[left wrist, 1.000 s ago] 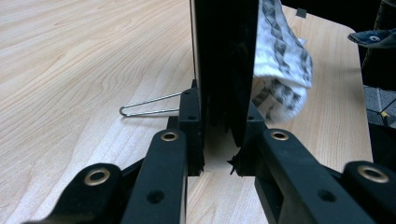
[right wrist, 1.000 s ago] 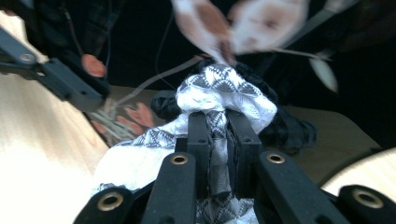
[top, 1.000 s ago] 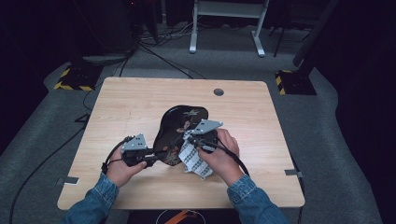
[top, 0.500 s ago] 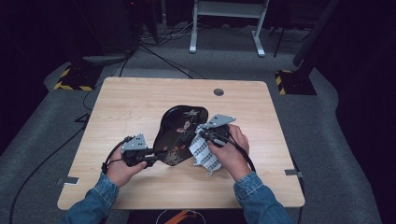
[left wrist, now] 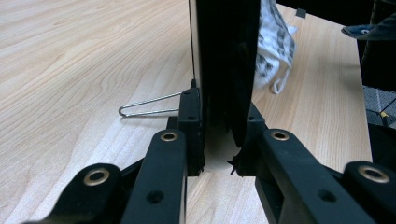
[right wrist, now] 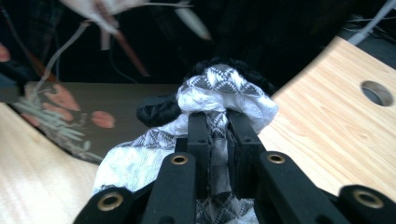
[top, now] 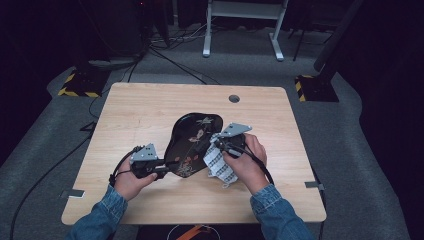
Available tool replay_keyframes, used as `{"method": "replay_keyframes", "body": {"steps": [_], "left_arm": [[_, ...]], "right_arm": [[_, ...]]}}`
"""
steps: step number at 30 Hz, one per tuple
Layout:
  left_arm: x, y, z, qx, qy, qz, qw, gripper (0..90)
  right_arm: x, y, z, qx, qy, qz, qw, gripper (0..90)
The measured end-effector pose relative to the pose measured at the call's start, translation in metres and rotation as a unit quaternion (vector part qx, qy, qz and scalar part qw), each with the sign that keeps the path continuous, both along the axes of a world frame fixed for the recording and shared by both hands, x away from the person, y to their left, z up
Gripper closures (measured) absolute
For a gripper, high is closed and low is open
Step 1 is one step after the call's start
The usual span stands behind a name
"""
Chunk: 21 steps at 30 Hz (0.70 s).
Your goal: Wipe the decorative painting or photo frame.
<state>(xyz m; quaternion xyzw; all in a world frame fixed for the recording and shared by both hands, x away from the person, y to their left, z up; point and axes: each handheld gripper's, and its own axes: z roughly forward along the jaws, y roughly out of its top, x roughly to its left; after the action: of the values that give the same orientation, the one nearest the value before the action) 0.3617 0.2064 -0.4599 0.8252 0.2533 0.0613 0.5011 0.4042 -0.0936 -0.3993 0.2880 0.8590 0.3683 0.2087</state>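
A black lacquer tray (top: pixel 192 137) with a painted flower pattern is at the middle of the table, tilted up on its edge. My left gripper (top: pixel 164 171) is shut on its near left rim. In the left gripper view the tray's rim (left wrist: pixel 224 56) stands upright between the jaws of the left gripper (left wrist: pixel 219 112). My right gripper (top: pixel 216 145) is shut on a white patterned cloth (top: pixel 220 167), which it holds against the tray's right side. In the right gripper view the bunched cloth (right wrist: pixel 224 91) bulges past the right gripper (right wrist: pixel 218 121), with the tray's painted face (right wrist: pixel 88 109) behind it.
The wooden table (top: pixel 150 110) has a round cable hole (top: pixel 234 98) at the back. A thin wire loop (left wrist: pixel 149 105) lies on the table beside the left jaws. A white stand (top: pixel 242 30) and cables are on the floor beyond.
My right gripper has shifted a little to the right with the cloth along the tray. The left gripper and the tray have stayed in place.
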Motion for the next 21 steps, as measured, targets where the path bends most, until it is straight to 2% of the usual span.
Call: {"method": "replay_keyframes", "body": {"steps": [10,15,21], "left_arm": [[0.0,0.0,0.0,-0.001,0.003,0.001,1.0,77.9],[0.0,0.0,0.0,-0.001,0.002,0.002,1.0,78.0],[0.0,0.0,0.0,-0.001,0.002,0.002,1.0,78.1]], "right_arm": [[-0.015,0.027,-0.006,-0.012,0.001,0.043,0.999,82.0],[-0.022,0.041,-0.01,-0.021,0.003,0.071,0.9972,81.9],[-0.028,0.052,-0.013,-0.023,0.005,0.092,0.9955,81.9]]}}
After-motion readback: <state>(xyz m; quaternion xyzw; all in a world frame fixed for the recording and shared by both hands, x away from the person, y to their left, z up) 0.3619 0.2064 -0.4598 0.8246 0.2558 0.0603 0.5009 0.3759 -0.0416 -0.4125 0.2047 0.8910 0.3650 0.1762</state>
